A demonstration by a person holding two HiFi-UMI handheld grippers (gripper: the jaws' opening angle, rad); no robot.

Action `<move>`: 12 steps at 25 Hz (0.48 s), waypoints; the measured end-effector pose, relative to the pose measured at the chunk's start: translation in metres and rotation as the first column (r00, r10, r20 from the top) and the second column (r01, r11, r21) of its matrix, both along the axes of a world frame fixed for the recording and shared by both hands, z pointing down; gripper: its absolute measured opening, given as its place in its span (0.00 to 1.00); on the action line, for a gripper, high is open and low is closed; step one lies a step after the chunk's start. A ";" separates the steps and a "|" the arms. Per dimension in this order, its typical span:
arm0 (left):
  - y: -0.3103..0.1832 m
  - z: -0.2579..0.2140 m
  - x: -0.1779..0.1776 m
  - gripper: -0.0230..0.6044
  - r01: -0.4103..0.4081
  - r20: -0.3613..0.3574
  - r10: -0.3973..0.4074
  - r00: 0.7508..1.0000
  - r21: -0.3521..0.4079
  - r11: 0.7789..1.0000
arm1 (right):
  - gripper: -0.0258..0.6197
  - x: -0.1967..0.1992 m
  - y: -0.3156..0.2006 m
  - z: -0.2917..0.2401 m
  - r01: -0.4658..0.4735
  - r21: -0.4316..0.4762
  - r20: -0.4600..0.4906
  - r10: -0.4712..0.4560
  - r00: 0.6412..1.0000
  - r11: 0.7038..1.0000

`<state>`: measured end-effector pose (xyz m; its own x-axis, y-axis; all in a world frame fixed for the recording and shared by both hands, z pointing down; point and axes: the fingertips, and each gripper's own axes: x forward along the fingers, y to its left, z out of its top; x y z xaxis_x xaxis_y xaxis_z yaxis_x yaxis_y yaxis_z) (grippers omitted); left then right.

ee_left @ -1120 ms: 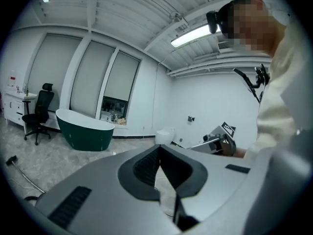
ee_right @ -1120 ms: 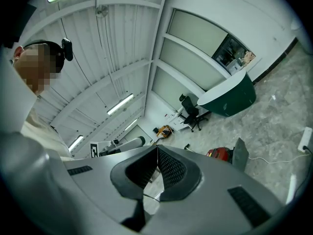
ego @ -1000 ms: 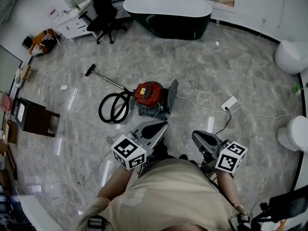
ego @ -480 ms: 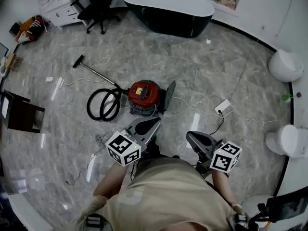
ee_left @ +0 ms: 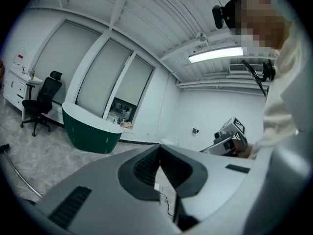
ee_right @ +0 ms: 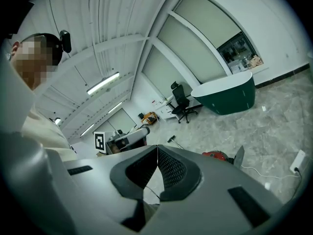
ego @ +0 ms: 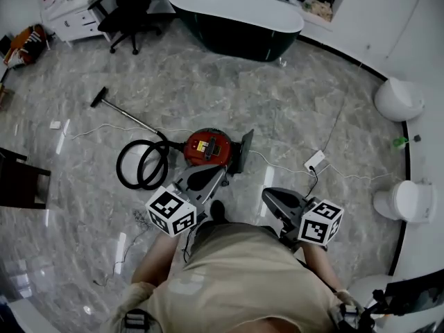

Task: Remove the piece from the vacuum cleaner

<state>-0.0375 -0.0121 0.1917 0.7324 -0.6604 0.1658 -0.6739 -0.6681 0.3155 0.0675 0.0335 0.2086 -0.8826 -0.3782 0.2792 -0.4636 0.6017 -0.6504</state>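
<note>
Approach step, nothing gripped yet. The left tongs are fully shut and empty. The right tongs are the same, with the pads meeting and nothing between them.

The red vacuum cleaner is on the floor, just beyond the left tongs and well apart from the right. The black hose is coiled at its left. A grey flat panel stands against its right side. This is probably the piece to be removed, not confirmed.

Recommended: tongs to be opened before the reach, not at contact. Body to be steadied by one pair, panel gripped at its free edge by the other. Hose coil to be avoided underfoot.
</note>
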 end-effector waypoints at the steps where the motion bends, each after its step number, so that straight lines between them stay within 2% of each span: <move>1: -0.003 0.000 -0.007 0.04 -0.002 -0.005 0.002 1.000 0.001 1.000 | 0.04 -0.008 -0.003 -0.001 0.004 0.003 -0.009 -0.004 1.000 1.000; 7: -0.013 0.005 -0.032 0.04 -0.016 -0.008 0.016 1.000 0.001 1.000 | 0.04 -0.039 -0.016 -0.003 0.020 0.013 -0.041 -0.020 0.999 1.000; 12: -0.013 0.007 -0.040 0.04 -0.016 0.006 0.016 1.000 -0.002 1.000 | 0.04 -0.048 -0.033 0.004 -0.016 -0.058 -0.003 0.016 1.000 0.998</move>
<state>-0.0772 -0.0255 0.1987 0.7417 -0.6485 0.1714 -0.6652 -0.6780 0.3128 0.0193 0.0008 0.2125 -0.8758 -0.3756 0.3032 -0.4746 0.5556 -0.6826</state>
